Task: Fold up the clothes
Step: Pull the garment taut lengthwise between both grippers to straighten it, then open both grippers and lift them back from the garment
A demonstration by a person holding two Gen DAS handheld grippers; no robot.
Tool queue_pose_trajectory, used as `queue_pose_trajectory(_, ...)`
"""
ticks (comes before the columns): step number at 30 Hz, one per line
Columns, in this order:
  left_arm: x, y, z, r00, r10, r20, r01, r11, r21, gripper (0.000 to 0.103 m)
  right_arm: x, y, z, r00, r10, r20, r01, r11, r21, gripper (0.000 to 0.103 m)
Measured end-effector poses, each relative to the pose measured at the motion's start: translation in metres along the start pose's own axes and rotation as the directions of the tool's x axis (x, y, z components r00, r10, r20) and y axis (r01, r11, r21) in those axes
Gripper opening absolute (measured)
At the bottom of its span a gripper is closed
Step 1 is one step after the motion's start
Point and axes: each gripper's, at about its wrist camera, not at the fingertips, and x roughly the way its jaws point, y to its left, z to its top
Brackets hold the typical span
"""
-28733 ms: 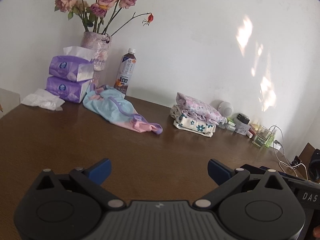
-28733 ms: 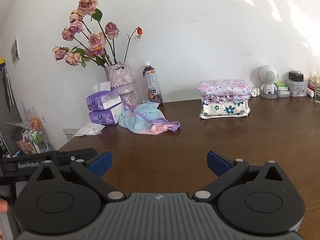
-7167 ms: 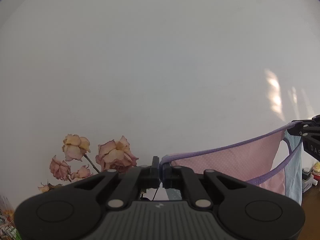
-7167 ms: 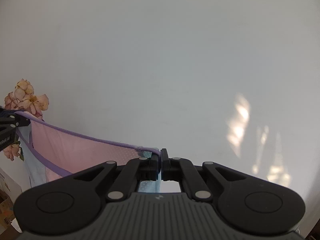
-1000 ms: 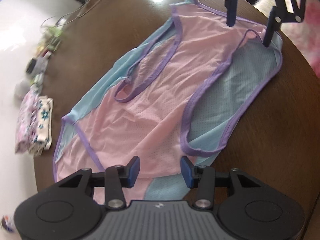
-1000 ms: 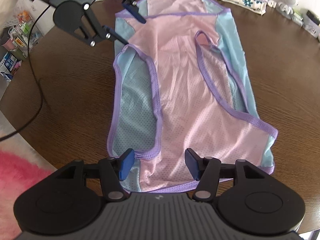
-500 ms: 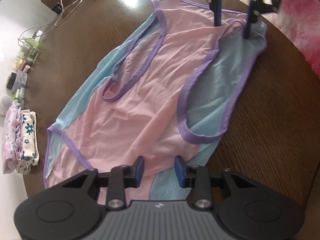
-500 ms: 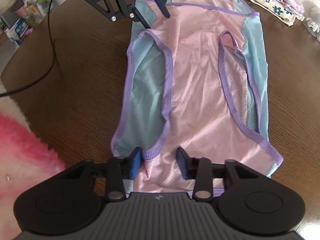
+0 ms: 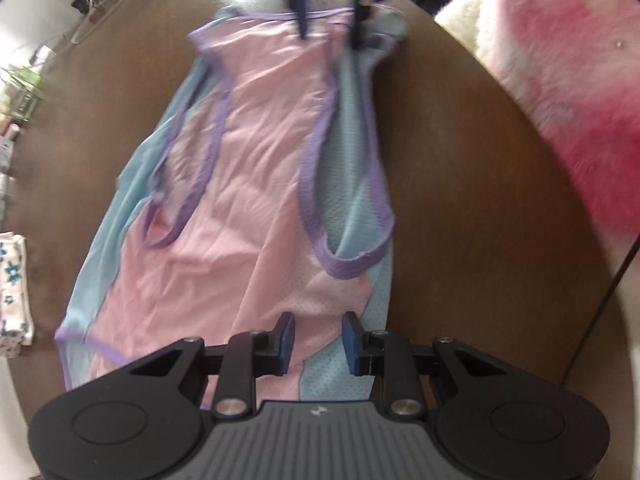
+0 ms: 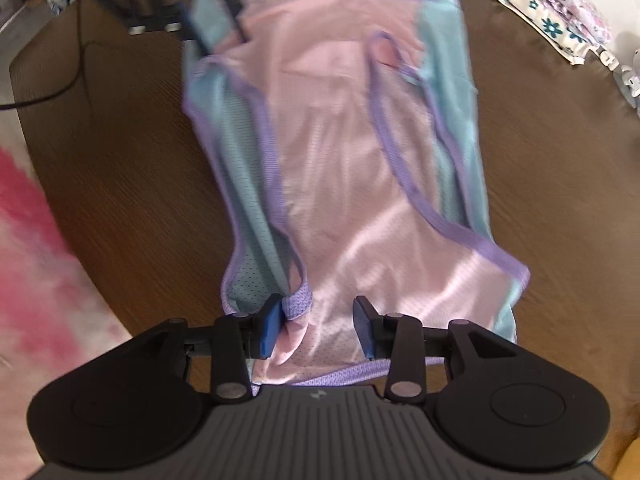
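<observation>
A pink and light-blue mesh sleeveless top [image 9: 256,184] with purple trim lies spread along the brown wooden table [image 9: 460,208]. My left gripper [image 9: 318,340] is open low over one end of it, with pink and blue fabric between its blue pads. The right gripper [image 9: 328,20] faces it at the far end. In the right wrist view the top [image 10: 352,152] runs straight ahead. My right gripper [image 10: 317,328] is open over its end, and a purple armhole trim [image 10: 296,304] touches the left pad. The left gripper [image 10: 212,28] shows at the far end, blurred.
A stack of folded floral clothes [image 10: 560,16] sits at the table's far side, also at the left edge [image 9: 12,288]. A pink and white fluffy rug [image 9: 560,80] lies beyond the rounded table edge. A black cable [image 10: 60,80] crosses the table. Small bottles and wires [image 9: 24,92] are blurred.
Both grippers have swung round so the top runs straight between them. The left jaws have narrowed a little over the fabric. The right jaws keep about the same gap.
</observation>
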Motion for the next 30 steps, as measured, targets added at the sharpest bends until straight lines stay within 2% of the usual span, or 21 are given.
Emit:
queue_pose_trajectory(2,0.001,-0.002,0.016,1.000,0.011,-0.017,-0.012,0.999,-0.051,0.027,-0.002,-0.018,-0.004,1.000,-0.015,-0.003,0.014,0.998,-0.054,0.038)
queue_pose_trajectory(4,0.003,-0.002,0.032,0.999,0.029,-0.038,-0.033,0.992,-0.121,0.033,-0.005,-0.032,-0.010,1.000,-0.015,0.011,0.016,0.987,-0.157,0.037)
queue_pose_trajectory(8,0.005,0.003,0.059,0.998,0.031,-0.060,-0.047,0.952,-0.302,0.033,-0.009,-0.065,-0.015,0.998,0.006,0.060,0.013,0.950,-0.311,0.038)
queue_pose_trajectory(11,0.005,0.009,0.074,0.999,0.018,-0.046,-0.037,0.903,-0.429,0.033,-0.012,-0.091,-0.011,0.997,0.024,0.070,0.002,0.934,-0.357,0.038)
queue_pose_trajectory(13,0.007,0.015,0.083,0.999,0.010,-0.039,-0.029,0.853,-0.521,0.035,-0.009,-0.111,-0.008,0.997,0.034,0.072,-0.004,0.927,-0.376,0.040)
queue_pose_trajectory(14,0.008,0.018,0.086,0.999,0.009,-0.036,-0.028,0.825,-0.565,0.037,-0.009,-0.120,-0.006,0.996,0.039,0.074,-0.008,0.924,-0.382,0.043)
queue_pose_trajectory(16,0.010,0.027,0.092,0.999,0.014,-0.033,-0.032,0.766,-0.643,0.049,-0.006,-0.135,-0.002,0.995,0.049,0.081,-0.012,0.916,-0.401,0.044)
queue_pose_trajectory(18,0.011,0.034,0.094,1.000,0.020,-0.023,-0.030,0.723,-0.691,0.058,-0.004,-0.144,0.001,0.995,0.040,0.096,0.003,0.911,-0.412,0.044)
queue_pose_trajectory(20,0.012,0.039,0.097,1.000,0.029,-0.009,-0.026,0.690,-0.723,0.058,-0.004,-0.148,-0.001,0.993,0.012,0.116,0.036,0.912,-0.409,0.044)
queue_pose_trajectory(21,0.012,0.039,0.098,0.999,0.036,-0.001,-0.026,0.683,-0.730,0.058,-0.004,-0.147,-0.005,0.992,-0.006,0.126,0.057,0.911,-0.407,0.044)
queue_pose_trajectory(25,0.008,0.030,0.102,0.996,0.083,0.016,-0.046,0.688,-0.724,0.058,-0.004,-0.143,-0.021,0.983,-0.075,0.165,0.135,0.909,-0.394,0.044)
queue_pose_trajectory(27,0.007,0.024,0.099,0.994,0.105,0.023,-0.054,0.670,-0.741,0.058,-0.006,-0.142,-0.031,0.979,-0.095,0.181,0.154,0.926,-0.344,0.046)
queue_pose_trajectory(30,0.003,0.015,0.097,0.990,0.139,0.032,-0.064,0.631,-0.773,0.057,-0.020,-0.136,-0.048,0.964,-0.106,0.244,0.165,0.959,-0.232,0.067)
